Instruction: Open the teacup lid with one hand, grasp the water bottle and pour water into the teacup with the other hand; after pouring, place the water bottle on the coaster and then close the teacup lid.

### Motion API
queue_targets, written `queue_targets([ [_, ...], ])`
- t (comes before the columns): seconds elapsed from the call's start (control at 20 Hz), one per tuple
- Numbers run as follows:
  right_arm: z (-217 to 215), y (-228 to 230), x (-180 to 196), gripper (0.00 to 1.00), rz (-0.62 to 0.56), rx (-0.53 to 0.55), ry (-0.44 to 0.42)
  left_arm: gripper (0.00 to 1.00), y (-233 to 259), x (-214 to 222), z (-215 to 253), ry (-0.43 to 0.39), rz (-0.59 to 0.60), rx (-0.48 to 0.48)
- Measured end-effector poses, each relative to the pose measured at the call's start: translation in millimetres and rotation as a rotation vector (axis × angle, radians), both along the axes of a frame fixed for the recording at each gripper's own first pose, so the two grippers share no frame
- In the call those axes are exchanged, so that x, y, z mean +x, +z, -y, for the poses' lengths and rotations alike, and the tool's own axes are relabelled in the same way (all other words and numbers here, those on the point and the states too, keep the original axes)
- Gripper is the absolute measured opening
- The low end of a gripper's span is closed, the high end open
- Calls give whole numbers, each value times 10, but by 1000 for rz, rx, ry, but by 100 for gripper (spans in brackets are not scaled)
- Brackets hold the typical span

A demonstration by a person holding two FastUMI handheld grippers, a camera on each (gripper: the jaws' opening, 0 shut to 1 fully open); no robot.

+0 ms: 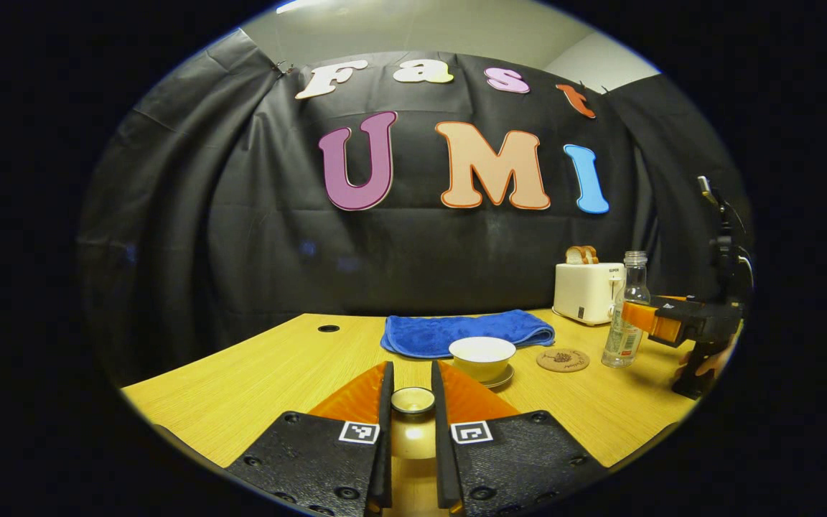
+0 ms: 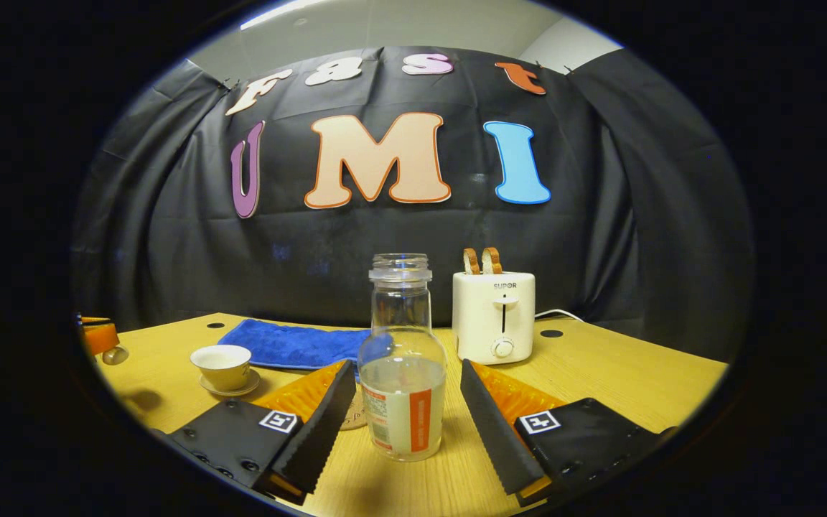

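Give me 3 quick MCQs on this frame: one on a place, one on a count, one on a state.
1. In the left gripper view, where does the coaster lie relative to the teacup and the water bottle?
A. left of both
B. between them
C. right of both

2. How many bread slices stand in the toaster?
A. none
B. two
C. four

3. The teacup lid is
A. on the teacup
B. held in the left tool
C. set on the coaster

Answers:
1 B, the coaster sits on the table in the gap between the two.
2 B, two tops stick out of the slots.
3 B, both fingers pinch it and the teacup is uncovered.
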State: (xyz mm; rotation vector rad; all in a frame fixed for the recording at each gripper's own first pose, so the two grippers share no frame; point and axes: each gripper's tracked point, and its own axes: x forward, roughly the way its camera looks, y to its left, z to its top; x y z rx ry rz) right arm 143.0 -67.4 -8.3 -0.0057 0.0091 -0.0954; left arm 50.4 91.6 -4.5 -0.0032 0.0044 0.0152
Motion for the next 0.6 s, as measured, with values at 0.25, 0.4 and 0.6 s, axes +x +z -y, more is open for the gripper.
queue_targets([
  [0.25,-31,-15,235,95,3,0,-8,22,-12,9,8,-3,-2,1],
  [0.4,-39,-8,335,95,2,-2,-28,21,-11,7,48,-22,0,1],
  [0.6,-48,-39,345,78,-1,-2,-29,22,-9,16,32,-22,0,1],
])
